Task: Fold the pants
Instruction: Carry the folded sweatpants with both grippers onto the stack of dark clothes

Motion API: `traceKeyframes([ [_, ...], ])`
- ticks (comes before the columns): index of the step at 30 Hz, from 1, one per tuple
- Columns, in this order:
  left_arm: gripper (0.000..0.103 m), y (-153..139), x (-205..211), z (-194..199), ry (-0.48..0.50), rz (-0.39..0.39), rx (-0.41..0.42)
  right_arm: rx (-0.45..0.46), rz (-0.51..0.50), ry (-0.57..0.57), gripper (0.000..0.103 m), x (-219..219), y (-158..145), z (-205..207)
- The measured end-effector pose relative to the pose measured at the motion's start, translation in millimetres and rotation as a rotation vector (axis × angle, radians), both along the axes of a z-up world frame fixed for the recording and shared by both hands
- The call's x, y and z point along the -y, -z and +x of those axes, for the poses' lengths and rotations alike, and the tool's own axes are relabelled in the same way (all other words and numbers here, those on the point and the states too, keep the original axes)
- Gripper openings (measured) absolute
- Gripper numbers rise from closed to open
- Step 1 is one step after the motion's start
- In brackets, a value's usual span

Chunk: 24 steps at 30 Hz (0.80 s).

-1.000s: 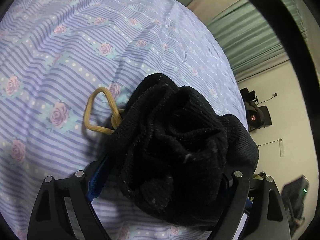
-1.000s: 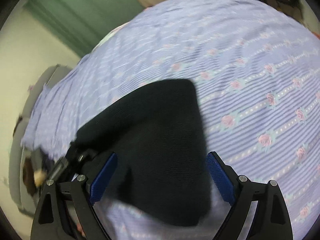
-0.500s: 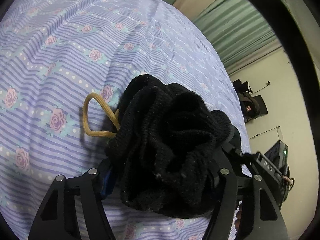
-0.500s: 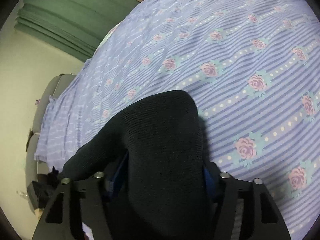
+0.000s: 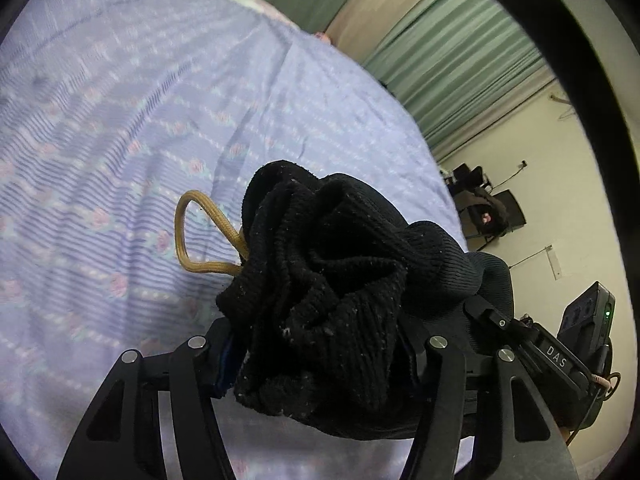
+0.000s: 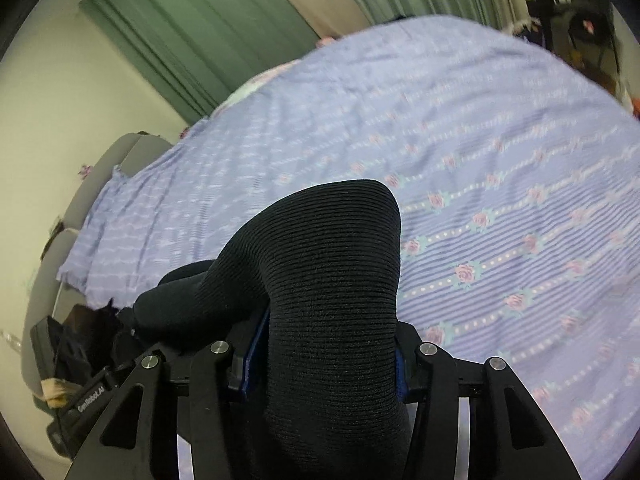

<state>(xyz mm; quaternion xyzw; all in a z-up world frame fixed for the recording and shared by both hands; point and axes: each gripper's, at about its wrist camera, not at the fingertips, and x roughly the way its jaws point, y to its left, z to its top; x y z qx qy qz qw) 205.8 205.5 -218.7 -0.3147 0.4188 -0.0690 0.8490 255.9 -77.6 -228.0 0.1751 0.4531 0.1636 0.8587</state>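
Striped floral bedsheet (image 5: 120, 128) below, black pants (image 5: 340, 300) bunched up above it. Left gripper (image 5: 320, 364) and right gripper (image 6: 324, 356) just closed, each clamping cloth. I'd lift evenly, pull the two ends apart taut, mind the drawstring (image 5: 200, 236).

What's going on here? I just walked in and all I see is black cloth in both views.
A person holding a claw in each hand is folding black knit pants over a bed with a lilac rose-print sheet. The left claw has just closed on the bunched end where a tan drawstring loops out. The right claw has just closed on a smoother fold of the same cloth. Both ends appear lifted off the sheet; no fold has been laid down yet.
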Motion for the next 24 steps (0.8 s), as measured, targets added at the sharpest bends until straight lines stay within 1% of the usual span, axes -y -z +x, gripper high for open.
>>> traceKeyframes([
  [1, 0.06, -14, -1, -10, 0.002, 0.006, 0.014, 0.018, -0.006, -0.006, 0.049, -3, -16, -11],
  [7, 0.06, -90, -11, -72, 0.005, 0.044, 0.1, 0.107, -0.018, -0.031, 0.049, -11, -88, -72],
  [9, 0.06, -109, -15, -89, 0.004, 0.056, 0.118, 0.133, -0.017, -0.04, 0.049, -14, -111, -93],
  [14, 0.06, -161, -15, -141, -0.005, 0.098, 0.172, 0.185, -0.013, -0.063, 0.049, -16, -155, -142],
  [18, 0.06, -189, -15, -184, -0.054, 0.133, 0.212, 0.225, 0.012, -0.112, 0.049, -17, -181, -171],
  [21, 0.06, -206, -17, -218, -0.104, 0.154, 0.232, 0.254, 0.038, -0.16, 0.049, -19, -195, -188],
  [24, 0.06, -219, -20, -244, -0.137, 0.174, 0.247, 0.273, 0.068, -0.193, 0.049, -21, -203, -205],
])
